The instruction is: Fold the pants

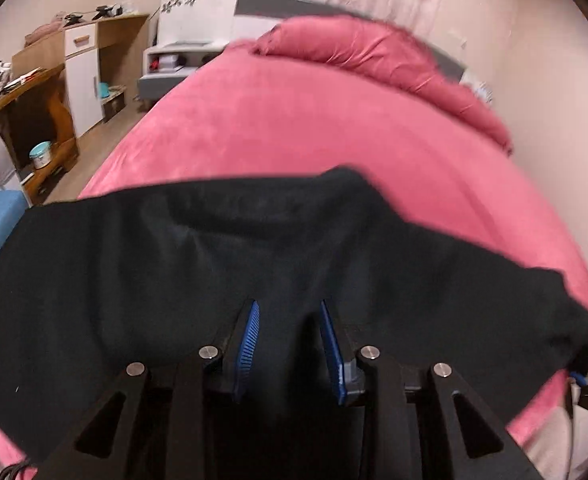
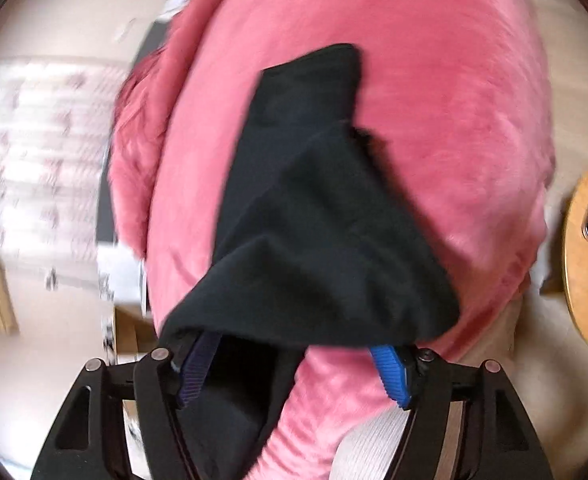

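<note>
The black pants (image 1: 253, 248) were draped between both parted grippers (image 1: 289, 308) (image 2: 294, 344), unclamped, at the pink bed's (image 1: 294, 120) near edge.

L gripper (image 1: 289, 312) tilts steeply down, blue pads parted a bit w/ black fabric between, not pinched. R gripper (image 2: 294, 340) angled down too, jaws spread wide, fingertips hidden under draped cloth, nothing clamped.

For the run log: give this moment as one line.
stage: mid-fold | black pants: on pink bed | left gripper: open | right gripper: open
</note>
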Available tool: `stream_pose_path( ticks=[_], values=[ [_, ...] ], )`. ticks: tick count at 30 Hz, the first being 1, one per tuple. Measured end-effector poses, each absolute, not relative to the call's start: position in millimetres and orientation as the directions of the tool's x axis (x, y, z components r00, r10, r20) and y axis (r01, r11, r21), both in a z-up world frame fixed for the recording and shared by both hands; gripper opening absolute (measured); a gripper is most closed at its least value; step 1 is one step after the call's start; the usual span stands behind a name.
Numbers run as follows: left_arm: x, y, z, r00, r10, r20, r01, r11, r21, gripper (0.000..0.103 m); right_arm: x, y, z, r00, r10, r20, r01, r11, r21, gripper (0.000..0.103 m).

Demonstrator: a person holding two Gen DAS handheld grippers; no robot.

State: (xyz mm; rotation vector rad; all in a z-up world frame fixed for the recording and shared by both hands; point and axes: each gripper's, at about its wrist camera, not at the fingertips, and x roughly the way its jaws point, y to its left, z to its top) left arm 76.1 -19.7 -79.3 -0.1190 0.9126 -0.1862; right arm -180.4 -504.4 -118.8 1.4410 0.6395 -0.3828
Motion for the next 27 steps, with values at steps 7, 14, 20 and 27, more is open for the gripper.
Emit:
stream_pose_path(
  ticks=[7, 14, 20, 27],
  values=[
    [83, -5, -97, 0.619, -0.147, -0.772, 0.093, 0.989, -0.115, 0.031, -203, -512, -102, 0.789, 0.145, -0.596, 0.597, 0.042, 0.801, 0.071],
    [85, -23, -102, 0.637, -0.076, -0.767, 0.093, 0.995, -0.022, 0.035, -255, -545, -104, 0.783, 0.124, -0.61, 0.616, -0.017, 0.787, 0.072],
    [85, -26, -102, 0.638, -0.067, -0.767, 0.114, 0.994, 0.007, 0.036, -256, -554, -120, 0.899, 0.076, -0.432, 0.438, -0.216, 0.873, 0.072],
    [87, -21, -104, 0.636, -0.096, -0.766, 0.103, 0.994, -0.039, 0.036, -253, -548, -77, 0.892, 0.052, -0.45, 0.452, -0.135, 0.882, 0.082]
  ],
)
